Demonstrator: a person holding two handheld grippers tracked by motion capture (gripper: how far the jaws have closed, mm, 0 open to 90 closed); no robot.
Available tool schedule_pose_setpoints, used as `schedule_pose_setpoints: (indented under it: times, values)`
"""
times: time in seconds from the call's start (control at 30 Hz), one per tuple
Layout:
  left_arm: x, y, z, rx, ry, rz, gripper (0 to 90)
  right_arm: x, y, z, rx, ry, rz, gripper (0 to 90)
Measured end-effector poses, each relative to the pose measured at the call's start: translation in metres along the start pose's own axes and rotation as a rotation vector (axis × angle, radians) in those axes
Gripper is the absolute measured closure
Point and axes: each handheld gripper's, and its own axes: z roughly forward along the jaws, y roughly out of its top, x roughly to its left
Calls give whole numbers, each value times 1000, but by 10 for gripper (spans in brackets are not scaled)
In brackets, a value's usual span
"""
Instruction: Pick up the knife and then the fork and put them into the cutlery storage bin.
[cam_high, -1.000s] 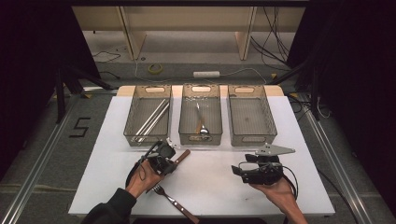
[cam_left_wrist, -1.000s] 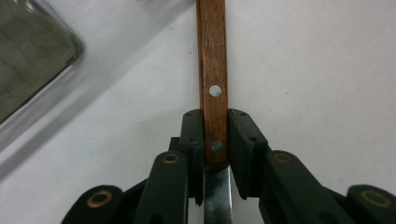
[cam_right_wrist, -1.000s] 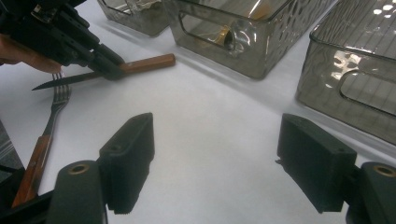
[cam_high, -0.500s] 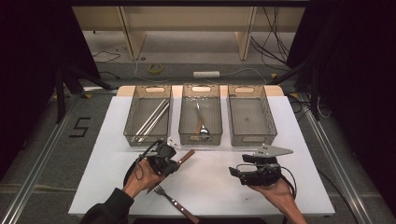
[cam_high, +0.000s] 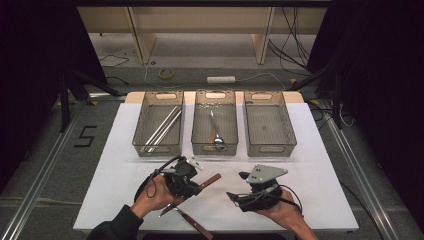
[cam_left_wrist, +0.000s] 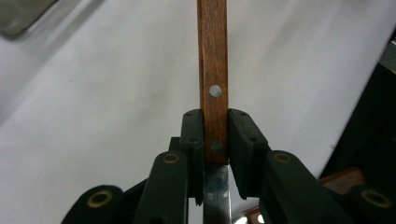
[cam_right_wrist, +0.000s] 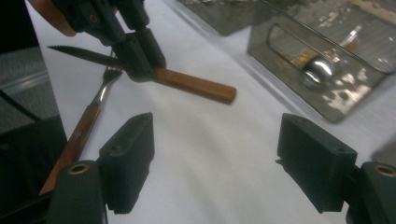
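My left gripper (cam_high: 192, 184) is shut on a wooden-handled knife (cam_left_wrist: 213, 88), clamped where the handle meets the blade (cam_left_wrist: 216, 191). The knife (cam_right_wrist: 191, 85) is held above the white table, its serrated blade pointing back past the hand and its handle (cam_high: 210, 180) pointing right. A wooden-handled fork (cam_right_wrist: 81, 128) lies on the table under it, near the front edge (cam_high: 187, 222). My right gripper (cam_high: 235, 197) is open at the front right, with nothing between its jaws (cam_right_wrist: 215, 154), facing the left gripper (cam_right_wrist: 128, 44).
Three clear bins stand in a row at the back of the table (cam_high: 320, 165): the left bin (cam_high: 159, 125) holds long metal rods, the middle bin (cam_high: 215, 125) holds a spoon (cam_right_wrist: 317, 67), and the right bin (cam_high: 269, 125) looks empty. Cables and shelving legs lie beyond on the floor.
The left gripper has lifted the knife slightly and shifted it right. The right gripper has drifted a little left and forward, still open.
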Motion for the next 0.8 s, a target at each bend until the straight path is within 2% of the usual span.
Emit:
schedule_pose_setpoints:
  times: [0.2, 0.43, 0.6, 0.67, 0.8]
  values:
    - [-10, 2, 2, 32, -37, 34, 763, 18, 3, 13, 38, 8, -128, 283]
    - [-17, 3, 4, 50, -61, 52, 763, 31, 2, 30, 101, -39, -275, 291]
    - [-20, 4, 3, 61, -80, 64, 762, 38, 2, 39, 126, -67, -346, 305]
    - [-21, 4, 4, 64, -84, 64, 762, 39, 1, 43, 138, -76, -388, 312]
    - [-22, 4, 4, 66, -97, 72, 762, 42, 0, 47, 152, -85, -432, 357]
